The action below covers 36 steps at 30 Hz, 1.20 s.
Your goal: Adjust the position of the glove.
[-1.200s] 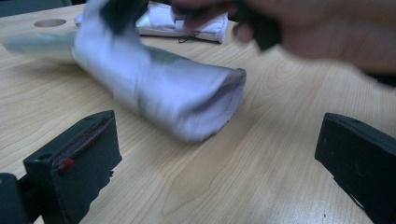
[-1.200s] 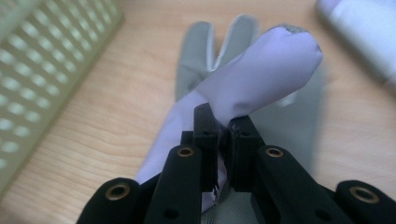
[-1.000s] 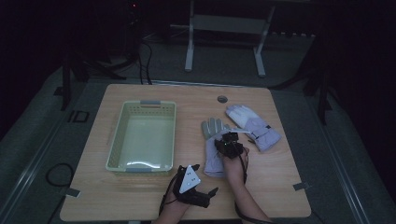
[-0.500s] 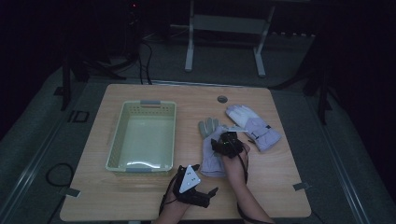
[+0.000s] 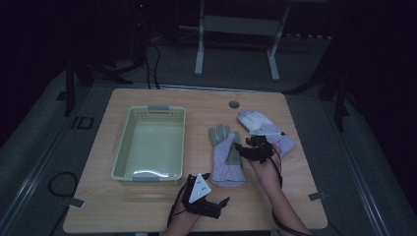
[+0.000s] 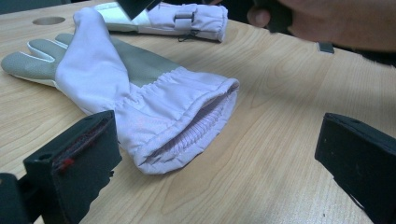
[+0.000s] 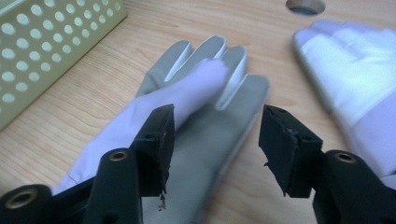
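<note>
On the table (image 5: 147,216) lies a lilac glove (image 5: 226,155), grey palm up; right gripper (image 5: 244,149) jaws just opened, empty

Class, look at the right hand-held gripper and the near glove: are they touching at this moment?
Apart. The right gripper view shows the right hand-held gripper with jaws spread, just opened, and the near glove lying below the gap, pads off the fabric.

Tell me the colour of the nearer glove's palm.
Grey palm on the pale lilac nearer glove, clearest in the right gripper view.

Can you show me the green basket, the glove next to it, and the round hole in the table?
Pale green perforated plastic basket (image 5: 124,147), high view, left rim.
Lilac-and-grey fabric glove (image 5: 227,157), high view, palm.
Round hole in wooden table (image 5: 233,104), high view, its middle.
</note>
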Each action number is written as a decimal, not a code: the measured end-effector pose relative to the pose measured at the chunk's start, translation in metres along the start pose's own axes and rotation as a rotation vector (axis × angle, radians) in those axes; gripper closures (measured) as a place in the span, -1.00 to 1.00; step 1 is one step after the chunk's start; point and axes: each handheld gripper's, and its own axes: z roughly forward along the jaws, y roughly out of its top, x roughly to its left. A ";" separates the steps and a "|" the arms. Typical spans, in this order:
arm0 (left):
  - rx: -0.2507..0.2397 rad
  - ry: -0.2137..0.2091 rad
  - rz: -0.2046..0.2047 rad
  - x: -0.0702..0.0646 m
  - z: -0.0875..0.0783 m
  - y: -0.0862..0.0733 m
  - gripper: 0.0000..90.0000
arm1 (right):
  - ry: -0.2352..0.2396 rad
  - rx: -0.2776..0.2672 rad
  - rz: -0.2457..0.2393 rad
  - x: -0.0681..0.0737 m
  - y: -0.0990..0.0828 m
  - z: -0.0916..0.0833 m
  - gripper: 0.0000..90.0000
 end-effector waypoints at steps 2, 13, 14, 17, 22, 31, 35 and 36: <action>0.001 0.000 -0.003 0.000 0.000 0.000 -1.00 | 0.027 0.002 -0.015 -0.013 0.002 -0.006 0.00; 0.000 0.003 -0.005 0.000 0.000 0.000 -1.00 | -0.002 -0.033 -0.013 -0.079 0.011 -0.030 0.04; 0.000 0.002 -0.006 0.001 0.000 0.000 -1.00 | -0.004 -0.037 -0.012 -0.085 0.011 -0.031 0.05; 0.000 0.003 -0.008 0.001 0.000 0.000 -1.00 | -0.039 -0.028 0.006 -0.102 0.009 -0.032 0.07; 0.000 0.002 -0.011 0.001 0.000 0.000 -1.00 | -0.032 -0.015 0.027 -0.121 0.006 -0.032 0.08; 0.001 0.020 -0.004 0.000 0.001 0.000 -1.00 | -0.032 -0.021 -0.016 -0.147 0.015 -0.030 0.03; -0.004 0.028 0.006 -0.001 0.000 0.000 -1.00 | -0.002 -0.013 -0.007 -0.156 0.012 -0.019 0.04; -0.005 0.027 0.007 -0.001 0.000 0.000 -1.00 | 0.004 -0.009 -0.011 -0.157 0.010 -0.013 0.04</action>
